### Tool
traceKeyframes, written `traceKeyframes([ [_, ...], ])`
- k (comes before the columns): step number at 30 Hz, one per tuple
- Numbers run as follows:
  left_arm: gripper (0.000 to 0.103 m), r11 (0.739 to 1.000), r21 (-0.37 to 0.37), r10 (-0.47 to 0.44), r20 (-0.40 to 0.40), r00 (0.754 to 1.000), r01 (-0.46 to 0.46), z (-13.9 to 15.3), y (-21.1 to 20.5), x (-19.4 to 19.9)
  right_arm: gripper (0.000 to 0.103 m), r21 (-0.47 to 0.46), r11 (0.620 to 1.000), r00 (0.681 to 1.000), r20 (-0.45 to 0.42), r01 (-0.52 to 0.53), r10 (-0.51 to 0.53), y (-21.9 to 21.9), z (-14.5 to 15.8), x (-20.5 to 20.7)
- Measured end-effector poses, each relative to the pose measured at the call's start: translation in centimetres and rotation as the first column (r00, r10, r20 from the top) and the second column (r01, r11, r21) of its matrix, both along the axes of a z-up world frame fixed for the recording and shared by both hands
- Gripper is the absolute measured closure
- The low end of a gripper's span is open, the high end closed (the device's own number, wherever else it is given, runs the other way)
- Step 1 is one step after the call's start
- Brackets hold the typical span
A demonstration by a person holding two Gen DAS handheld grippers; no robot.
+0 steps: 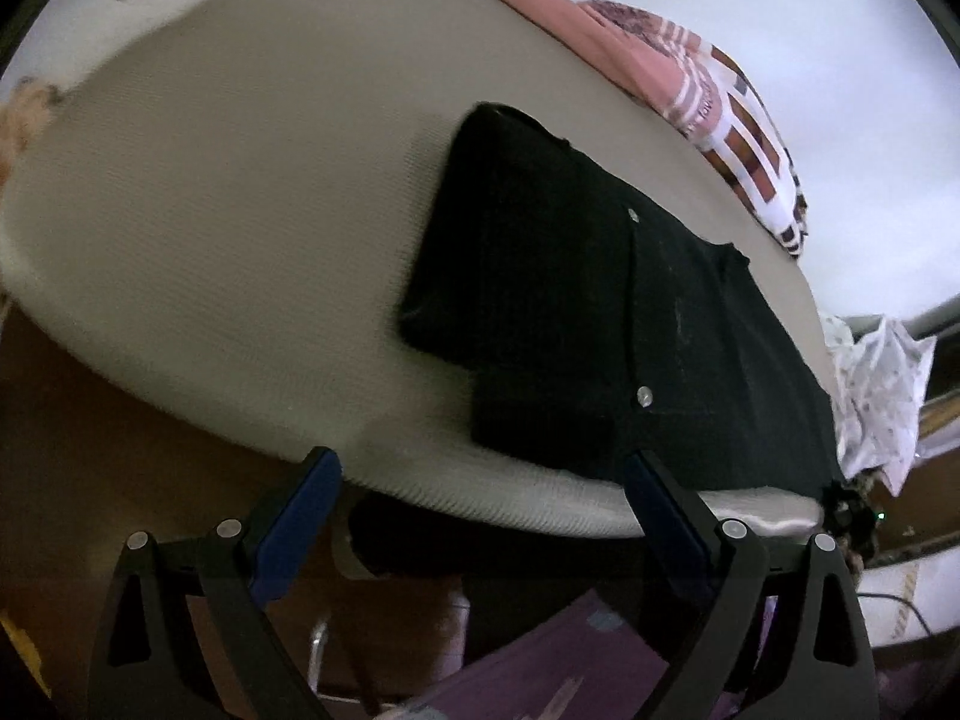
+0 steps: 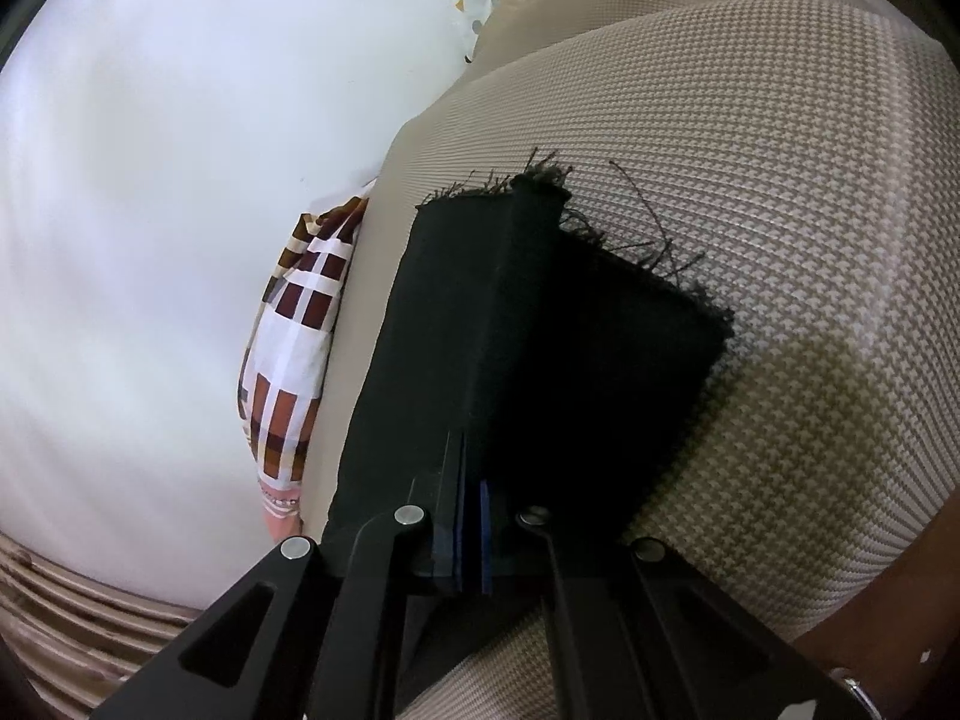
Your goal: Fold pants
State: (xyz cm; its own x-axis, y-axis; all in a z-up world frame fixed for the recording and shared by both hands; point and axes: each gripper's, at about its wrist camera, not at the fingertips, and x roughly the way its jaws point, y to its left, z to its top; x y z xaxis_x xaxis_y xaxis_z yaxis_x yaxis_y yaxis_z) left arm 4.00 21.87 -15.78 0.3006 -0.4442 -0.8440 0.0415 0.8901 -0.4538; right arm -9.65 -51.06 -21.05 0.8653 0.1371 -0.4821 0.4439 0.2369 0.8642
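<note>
The black pants lie on a beige woven mattress, with one part folded back over the rest and two metal rivets showing. My left gripper is open at the mattress's near edge, just short of the pants, its blue pads wide apart with nothing between them. In the right wrist view my right gripper is shut on the pants. A ridge of cloth runs from its tips out to the frayed hem. The cloth casts a shadow on the mattress.
A brown-and-white checked cloth and a pink cloth lie along the mattress's far side against a white wall. White dotted fabric hangs at the right end. Below the near edge are brown floor and a purple item.
</note>
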Motion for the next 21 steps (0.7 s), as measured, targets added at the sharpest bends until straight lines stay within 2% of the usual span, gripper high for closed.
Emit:
traceKeyframes([
  [1, 0.010, 1.000, -0.026, 0.003, -0.003, 1.000, -0.003, -0.2, 0.0, 0.3, 0.103, -0.001, 1.000, 1.000, -0.001, 0.001, -0.001, 0.0, 0.0, 0.0],
  [2, 0.028, 0.999, -0.052, 0.008, -0.002, 1.000, -0.008, -0.4, 0.0, 0.6, 0.103, 0.000, 1.000, 1.000, -0.001, 0.000, 0.000, 0.0, 0.0, 0.0],
  [3, 0.047, 0.999, -0.046, 0.006, 0.000, 1.000, -0.006, -0.6, -0.2, 0.9, 0.103, 0.001, 1.000, 1.000, -0.001, -0.001, 0.001, 0.0, 0.0, 0.0],
  [4, 0.072, 1.000, -0.017, -0.022, -0.013, 1.000, 0.022, -0.9, -0.9, 1.3, 0.103, 0.002, 1.000, 1.000, 0.000, -0.001, 0.001, 0.0, 0.0, 0.0],
  [7, 0.074, 0.996, 0.073, -0.054, 0.010, 0.998, 0.053, 0.0, -2.1, 1.6, 0.103, 0.003, 1.000, 1.000, 0.003, -0.003, 0.003, -0.1, -0.1, 0.0],
  [9, 0.086, 0.993, 0.106, -0.059, 0.046, 0.997, 0.054, 1.3, -2.0, 1.9, 0.103, 0.007, 1.000, 1.000, 0.004, -0.005, 0.005, -0.1, -0.1, 0.0],
  [13, 0.088, 0.997, 0.071, 0.006, 0.164, 0.986, -0.018, 6.4, 0.1, 4.1, 0.099, -0.006, 1.000, 1.000, 0.009, -0.018, 0.018, 0.2, 0.2, 0.2],
  [14, 0.091, 0.995, 0.095, 0.003, 0.197, 0.980, -0.022, 7.4, 0.1, 4.6, 0.096, -0.014, 1.000, 1.000, 0.010, -0.025, 0.025, 0.4, 0.4, 0.2],
  [15, 0.099, 0.992, 0.119, 0.001, 0.216, 0.976, -0.027, 8.0, 0.1, 5.0, 0.095, -0.022, 0.999, 0.999, 0.012, -0.033, 0.033, 0.7, 0.6, 0.3],
  [16, 0.101, 0.986, 0.162, 0.004, 0.240, 0.971, -0.044, 8.6, 0.4, 5.5, 0.095, -0.024, 0.999, 0.999, 0.014, -0.036, 0.036, 0.8, 0.7, 0.2],
  [17, 0.101, 0.985, 0.166, 0.006, 0.238, 0.971, -0.047, 8.6, 0.7, 6.0, 0.095, -0.022, 0.999, 0.999, 0.015, -0.040, 0.041, 1.0, 0.8, 0.2],
  [18, 0.101, 0.992, 0.120, 0.001, 0.179, 0.984, -0.023, 7.5, 1.5, 6.8, 0.095, -0.021, 0.999, 0.999, 0.012, -0.044, 0.045, 1.0, 0.8, 0.2],
  [19, 0.101, 0.994, 0.110, 0.011, 0.146, 0.989, -0.027, 6.5, 2.0, 7.0, 0.098, -0.027, 0.998, 0.999, 0.006, -0.050, 0.050, 1.1, 0.7, 0.2],
  [21, 0.101, 0.988, 0.154, 0.010, 0.119, 0.993, -0.028, 4.9, 1.9, 6.8, 0.101, -0.030, 0.998, 0.999, 0.002, -0.054, 0.054, 1.1, 0.5, 0.1],
])
